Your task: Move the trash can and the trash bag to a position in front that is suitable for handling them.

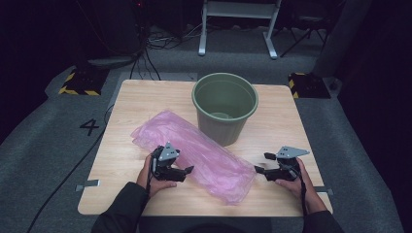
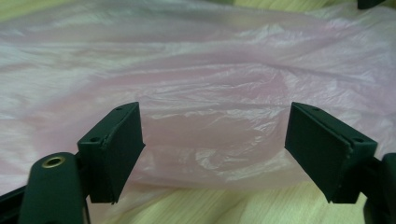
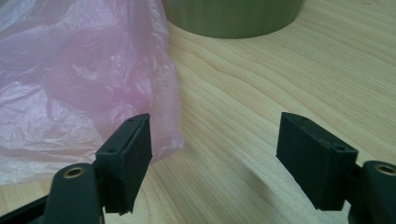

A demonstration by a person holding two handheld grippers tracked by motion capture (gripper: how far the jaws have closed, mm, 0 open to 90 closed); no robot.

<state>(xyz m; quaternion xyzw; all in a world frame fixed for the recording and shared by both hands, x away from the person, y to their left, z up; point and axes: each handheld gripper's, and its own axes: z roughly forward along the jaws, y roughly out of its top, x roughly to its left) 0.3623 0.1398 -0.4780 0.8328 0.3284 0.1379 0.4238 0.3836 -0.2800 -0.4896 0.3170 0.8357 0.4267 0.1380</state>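
One crinkled translucent pink bag (image 1: 194, 154), lying flat

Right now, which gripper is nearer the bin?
Right, though not by much. The right gripper sits open just front-right of the green bin, with bare table between them. The left gripper is open over the pink bag, farther front-left of the bin.

Numeral 4 (image 1: 89, 127) marked on grey floor (image 1: 43, 145), left of table (image 1: 145, 97)
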